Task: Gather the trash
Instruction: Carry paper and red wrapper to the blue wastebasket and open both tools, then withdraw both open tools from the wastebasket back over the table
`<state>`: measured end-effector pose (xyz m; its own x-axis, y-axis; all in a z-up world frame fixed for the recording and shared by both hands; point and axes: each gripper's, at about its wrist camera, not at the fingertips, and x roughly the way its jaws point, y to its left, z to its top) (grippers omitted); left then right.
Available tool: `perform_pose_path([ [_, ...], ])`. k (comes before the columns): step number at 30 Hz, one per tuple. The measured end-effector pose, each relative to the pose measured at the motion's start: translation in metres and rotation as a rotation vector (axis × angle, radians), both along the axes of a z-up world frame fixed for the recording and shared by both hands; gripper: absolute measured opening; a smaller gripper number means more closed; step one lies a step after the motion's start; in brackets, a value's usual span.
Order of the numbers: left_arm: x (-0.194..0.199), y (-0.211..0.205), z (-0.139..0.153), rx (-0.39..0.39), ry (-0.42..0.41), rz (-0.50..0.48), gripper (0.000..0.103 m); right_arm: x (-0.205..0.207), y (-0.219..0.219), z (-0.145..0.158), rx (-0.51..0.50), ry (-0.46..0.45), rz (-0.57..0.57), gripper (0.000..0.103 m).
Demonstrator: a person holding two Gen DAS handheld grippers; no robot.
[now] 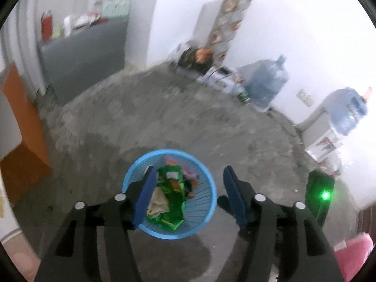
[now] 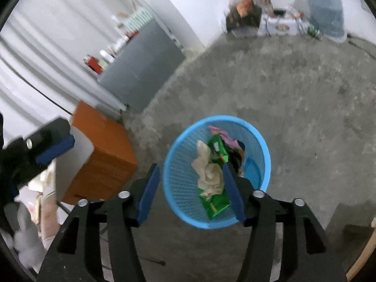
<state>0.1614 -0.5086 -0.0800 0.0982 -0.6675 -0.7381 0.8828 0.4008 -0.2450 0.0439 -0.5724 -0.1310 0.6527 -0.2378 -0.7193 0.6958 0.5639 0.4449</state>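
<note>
Trash is lying in the blue basket point(image 1: 206, 178) while both grippers, left gripper point(image 1: 188, 195) and right gripper point(image 2: 190, 192), are hovering with fingers wide and empty, likely needing another piece next.

We look steeply down along each gripper's fingers from above the floor point(image 1: 188, 108). Both wrist views share the blue basket point(image 1: 211, 197) point(image 2: 171, 171), close below, and the grey cabinet point(image 1: 82, 58) point(image 2: 141, 70) farther off.

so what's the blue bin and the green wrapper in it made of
Blue bin: looks like moulded plastic, matte, with slotted lattice walls and a solid rim. Green wrapper: probably thin plastic film, glossy and creased, with printed colours. Blur leaves both uncertain.
</note>
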Motion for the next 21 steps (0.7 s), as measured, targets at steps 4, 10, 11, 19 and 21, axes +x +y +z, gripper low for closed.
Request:
perform_pose_path([
  [4, -0.014, 0.044, 0.041, -0.089, 0.029, -0.025, 0.066, -0.017, 0.035, 0.031, -0.107, 0.005, -0.029, 0.072],
  [10, -0.032, 0.129, 0.085, -0.179, 0.020, 0.040, 0.084, -0.028, 0.083, 0.078, -0.255, 0.033, -0.032, 0.093],
  [11, -0.033, 0.147, 0.090, -0.189, 0.021, 0.074, 0.087, -0.028, 0.086, 0.080, -0.276, 0.031, -0.032, 0.095],
  [19, -0.026, 0.241, 0.095, -0.150, 0.102, 0.327, 0.097, -0.025, 0.129, 0.109, -0.369, 0.041, 0.020, 0.095],
  [21, -0.024, 0.260, 0.099, -0.155, 0.085, 0.361, 0.097, -0.021, 0.138, 0.111, -0.378, 0.057, 0.040, 0.095],
])
